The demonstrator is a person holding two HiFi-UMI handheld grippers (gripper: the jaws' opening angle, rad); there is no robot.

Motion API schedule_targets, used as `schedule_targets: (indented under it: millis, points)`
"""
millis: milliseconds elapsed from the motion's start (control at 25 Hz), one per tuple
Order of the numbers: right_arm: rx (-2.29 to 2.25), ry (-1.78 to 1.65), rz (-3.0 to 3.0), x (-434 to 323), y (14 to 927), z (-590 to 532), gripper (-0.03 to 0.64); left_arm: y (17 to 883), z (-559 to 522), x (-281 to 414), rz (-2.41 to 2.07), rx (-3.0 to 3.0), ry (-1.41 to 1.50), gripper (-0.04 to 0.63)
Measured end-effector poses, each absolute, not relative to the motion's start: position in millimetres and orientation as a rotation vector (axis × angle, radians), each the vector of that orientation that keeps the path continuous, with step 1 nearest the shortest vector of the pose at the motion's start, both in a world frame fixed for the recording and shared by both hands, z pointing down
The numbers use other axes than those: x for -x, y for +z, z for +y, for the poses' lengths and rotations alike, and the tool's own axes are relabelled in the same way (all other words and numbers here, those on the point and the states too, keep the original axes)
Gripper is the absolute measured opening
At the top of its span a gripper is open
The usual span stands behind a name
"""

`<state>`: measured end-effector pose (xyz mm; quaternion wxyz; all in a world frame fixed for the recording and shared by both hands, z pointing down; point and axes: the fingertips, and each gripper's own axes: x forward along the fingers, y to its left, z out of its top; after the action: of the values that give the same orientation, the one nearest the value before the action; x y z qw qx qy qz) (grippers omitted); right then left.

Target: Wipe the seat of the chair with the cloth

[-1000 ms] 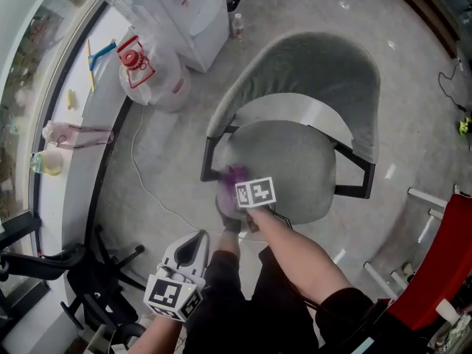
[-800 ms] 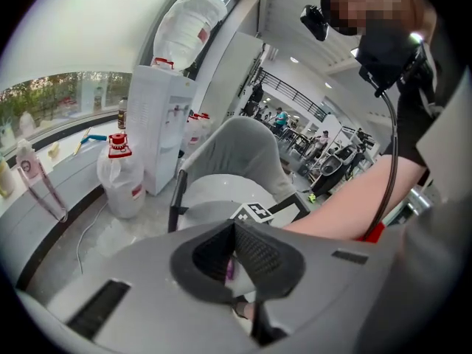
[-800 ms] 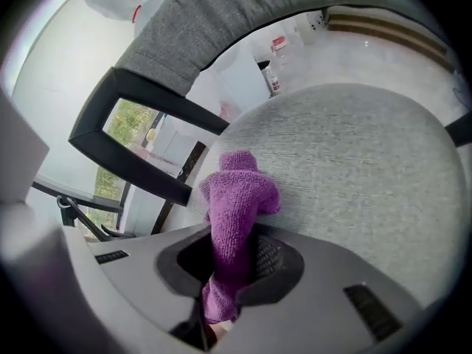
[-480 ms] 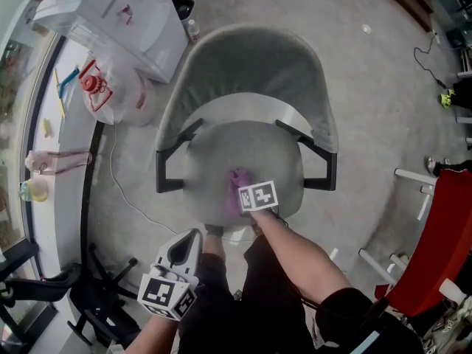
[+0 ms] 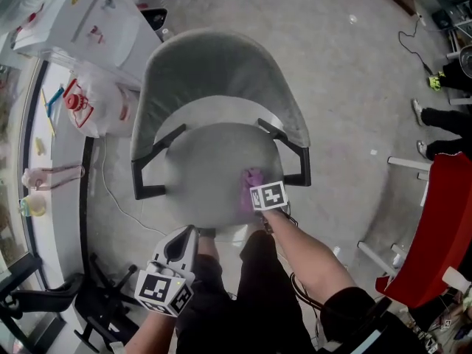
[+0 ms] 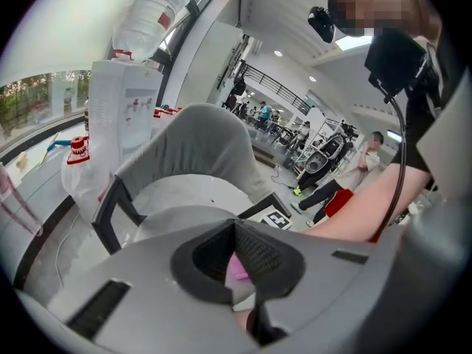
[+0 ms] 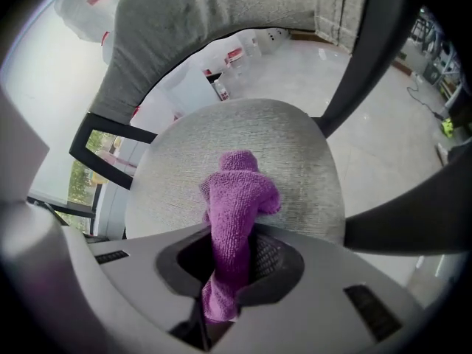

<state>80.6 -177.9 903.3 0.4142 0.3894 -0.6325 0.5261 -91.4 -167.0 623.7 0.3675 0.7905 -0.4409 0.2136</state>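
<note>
The grey chair's seat [image 5: 199,172] lies right below me, its curved backrest [image 5: 210,65] at the far side. My right gripper [image 5: 254,196] is shut on the purple cloth [image 5: 253,180] and presses it onto the seat's front right part. In the right gripper view the cloth [image 7: 240,194] bunches out of the right gripper [image 7: 232,231] onto the seat [image 7: 295,146]. My left gripper [image 5: 187,234] is held back off the seat's front edge, shut with nothing in it. From the left gripper [image 6: 234,227] I see the seat [image 6: 184,194] beyond.
A white cabinet [image 5: 81,13] and a plastic bag with a red-capped jug [image 5: 92,102] stand left of the chair. A cable [image 5: 110,190] runs on the floor there. A red object [image 5: 442,227] is at the right, a black chair base [image 5: 96,301] at the lower left.
The right gripper has swept the cloth rightward along the front of the seat, from its left side to its right side. The left gripper stayed back.
</note>
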Motion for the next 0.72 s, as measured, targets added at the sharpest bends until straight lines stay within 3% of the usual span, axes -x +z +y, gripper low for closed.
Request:
schedule_targets:
  millis: [400,720]
  points:
    - [-1.085,1.191,-1.512,-126.9,896.5,-172.3,0.069,624.0,-158.3,83.3,-1.089,-2.047,0.531,0.006]
    - [-0.906,1.175,-1.724,-12.6,862.8,-151.6,0.068,615.0,-150.5,131.8,-1.134,-2.056,0.512,0.006]
